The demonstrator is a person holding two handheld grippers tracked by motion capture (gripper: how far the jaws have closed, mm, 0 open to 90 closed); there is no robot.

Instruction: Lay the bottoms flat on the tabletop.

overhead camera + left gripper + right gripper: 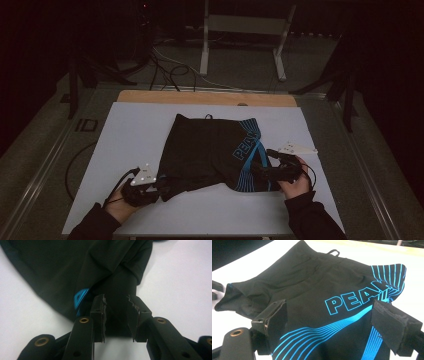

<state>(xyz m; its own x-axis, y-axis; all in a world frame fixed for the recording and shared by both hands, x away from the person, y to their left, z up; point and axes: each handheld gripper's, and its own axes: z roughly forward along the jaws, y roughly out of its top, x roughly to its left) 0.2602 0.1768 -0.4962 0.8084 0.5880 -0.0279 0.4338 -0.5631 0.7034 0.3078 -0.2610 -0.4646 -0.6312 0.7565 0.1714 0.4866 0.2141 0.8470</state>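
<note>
From the bottom edge of the high view two dark-sleeved forearms reach forward over the white table top (135, 135), the left hand (120, 206) low at the near left and the right hand (296, 184) a little farther up on the right; each hand is wrapped around its tool from behind, with a cable looping back toward the person; the left gripper (162, 184) lies low and points toward the right and slightly away, its grey three-cornered plate facing up, while the right gripper (257, 167) points leftward across the table, its own plate lying just beyond the hand; the black shorts (212, 150) lie spread flat in the middle of the table between the two tools, waistband toward the far edge and leg openings toward the person, the long axis running roughly across the table from left to right; blue stripes and blue outlined lettering sit on the right leg, and a small loop sticks up at the far waistband; in the left gripper view the left gripper (116, 315) has its jaws parted with a bunched, twisted corner of the shorts (75, 270) lying between the pads, the cloth seeming not pinched; in the right gripper view the right gripper (329, 320) stands wide open, its pads well apart on either side of the striped leg of the shorts (312, 290), the fabric passing beneath and between them without being clamped.
</note>
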